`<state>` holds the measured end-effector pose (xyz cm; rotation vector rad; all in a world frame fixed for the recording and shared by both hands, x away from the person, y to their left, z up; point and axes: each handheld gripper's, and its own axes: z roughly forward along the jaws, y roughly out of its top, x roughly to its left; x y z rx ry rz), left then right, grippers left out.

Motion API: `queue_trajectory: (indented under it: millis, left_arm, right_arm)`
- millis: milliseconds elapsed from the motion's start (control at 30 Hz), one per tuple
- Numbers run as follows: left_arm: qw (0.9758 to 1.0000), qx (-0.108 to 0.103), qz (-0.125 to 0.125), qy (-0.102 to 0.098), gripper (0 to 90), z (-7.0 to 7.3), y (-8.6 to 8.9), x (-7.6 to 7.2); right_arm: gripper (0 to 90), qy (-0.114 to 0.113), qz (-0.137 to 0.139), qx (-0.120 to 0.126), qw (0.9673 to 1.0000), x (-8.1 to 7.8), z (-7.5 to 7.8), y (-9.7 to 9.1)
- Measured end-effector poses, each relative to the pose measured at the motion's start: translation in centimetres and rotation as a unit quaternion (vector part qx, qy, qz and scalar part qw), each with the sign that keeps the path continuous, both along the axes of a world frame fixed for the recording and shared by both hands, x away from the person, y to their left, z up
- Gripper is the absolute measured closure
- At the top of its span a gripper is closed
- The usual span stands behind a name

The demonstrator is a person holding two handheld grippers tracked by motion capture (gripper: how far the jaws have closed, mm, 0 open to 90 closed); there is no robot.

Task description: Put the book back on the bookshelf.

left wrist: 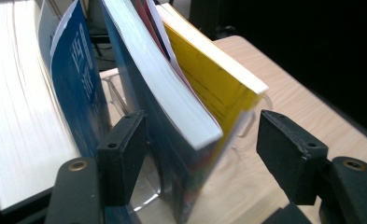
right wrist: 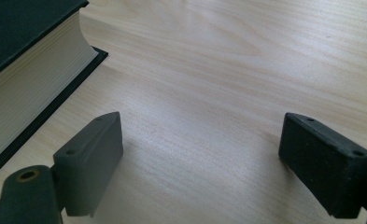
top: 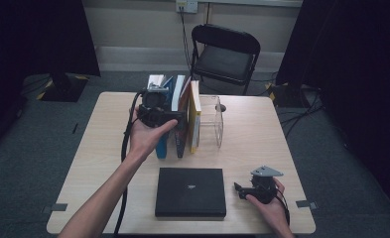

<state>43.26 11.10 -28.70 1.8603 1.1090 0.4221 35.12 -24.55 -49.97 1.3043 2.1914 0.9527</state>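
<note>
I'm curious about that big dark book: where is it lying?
In the high view the black book lies flat near the table's front edge, between the row of upright books and the right gripper.

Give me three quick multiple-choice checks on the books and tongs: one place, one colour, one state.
1. Where does the black book lie?
A. flat on the table's near side
B. upright in the rack
C. on the chair

2. What colour is the book nearest the clear stand?
A. red
B. yellow
C. green

3. How do the left tongs stand?
A. clamped shut on nothing
B. open around book edges
C. resting on the table

Answers: 1 A, it lies flat between both hands. 2 B, the yellow book leans beside it. 3 B, both pads stand apart with the blue book between.
</note>
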Motion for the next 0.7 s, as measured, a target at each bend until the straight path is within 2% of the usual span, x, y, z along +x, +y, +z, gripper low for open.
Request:
queue_trajectory:
  millis: [33,100,200,267,333,400,467,500,567,633,700]
  left_arm:
    - [1.0000,-0.001,-0.001,-0.007,33.6,-0.1,0.2,-0.3]
    - [1.0000,-0.003,-0.007,-0.005,33.4,-0.6,0.6,-0.9]
    - [0.9999,-0.001,-0.006,-0.014,34.1,-1.3,1.1,-1.8]
    - [0.9998,-0.015,-0.012,-0.007,35.2,-2.0,1.6,-2.4]
    - [0.9997,-0.012,-0.020,-0.005,40.6,-2.8,2.1,-2.9]
    - [0.9999,-0.007,-0.013,-0.004,42.6,-3.8,2.6,-3.3]
    - [0.9997,-0.012,-0.020,0.007,47.4,-4.9,3.2,-3.7]
    - [0.9997,-0.017,-0.015,0.011,47.0,-5.5,3.4,-4.0]
    - [0.9996,-0.001,-0.021,0.018,48.8,-6.7,3.9,-4.5]
    - [0.9992,-0.005,-0.022,0.034,49.6,-8.1,4.4,-4.9]
    - [0.9990,0.011,-0.019,0.039,54.0,-9.5,4.7,-5.4]
  right_arm:
    - [13.6,0.000,0.000,0.000,1.0000,0.0,0.0,0.0]
    - [13.6,0.000,-0.001,0.000,1.0000,0.0,0.0,0.0]
    - [13.6,0.000,-0.001,0.000,1.0000,0.0,0.0,0.0]
    - [13.6,0.000,-0.001,0.000,1.0000,0.0,0.0,0.0]
    - [13.6,0.000,-0.001,0.000,1.0000,0.0,0.0,0.0]
    - [13.5,0.000,-0.001,0.000,1.0000,0.0,0.0,0.0]
    - [13.5,0.000,-0.001,0.000,1.0000,0.0,0.0,0.0]
    - [13.6,0.000,-0.002,0.000,1.0000,0.0,0.0,0.0]
    - [13.5,0.000,-0.002,0.000,1.0000,0.0,0.0,0.0]
    - [13.5,0.000,-0.002,0.000,1.0000,0.0,0.0,0.0]
    - [13.5,0.000,-0.002,0.000,1.0000,0.0,0.0,0.1]
